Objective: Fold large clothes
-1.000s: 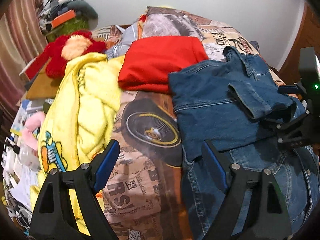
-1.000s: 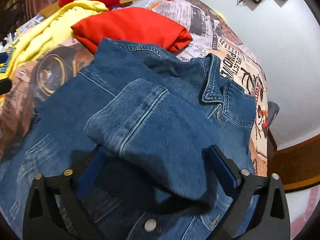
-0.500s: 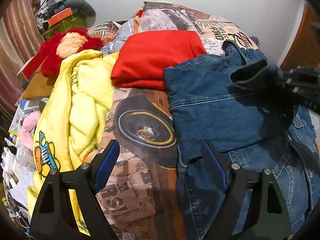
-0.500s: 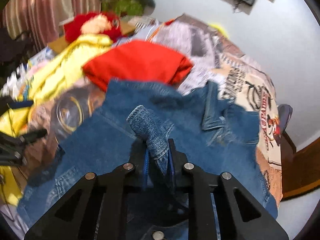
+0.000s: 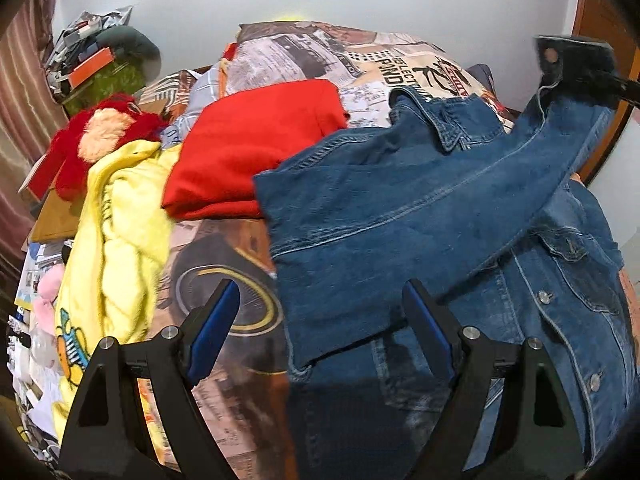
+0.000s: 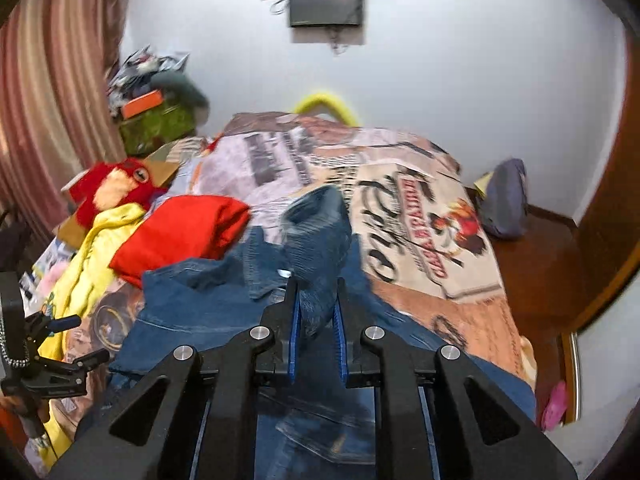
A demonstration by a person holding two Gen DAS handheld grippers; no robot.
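My right gripper (image 6: 315,310) is pinching the denim jacket's cuff (image 6: 316,232), lifting the sleeve off the bed (image 6: 432,248). My left gripper (image 5: 320,320) is hovering wide apart over the denim jacket (image 5: 400,216)'s near edge; a folded red garment (image 5: 256,148) is lying beyond.

soft, even indoor light, no glare. the right wrist view is smeared with motion blur, worst on the denim cuff (image 6: 316,236) at centre; the left wrist view is sharper. fisheye bending and dark vignette crowd every corner. a shadow pools beneath the denim jacket (image 5: 400,216) at 6 o'clock.
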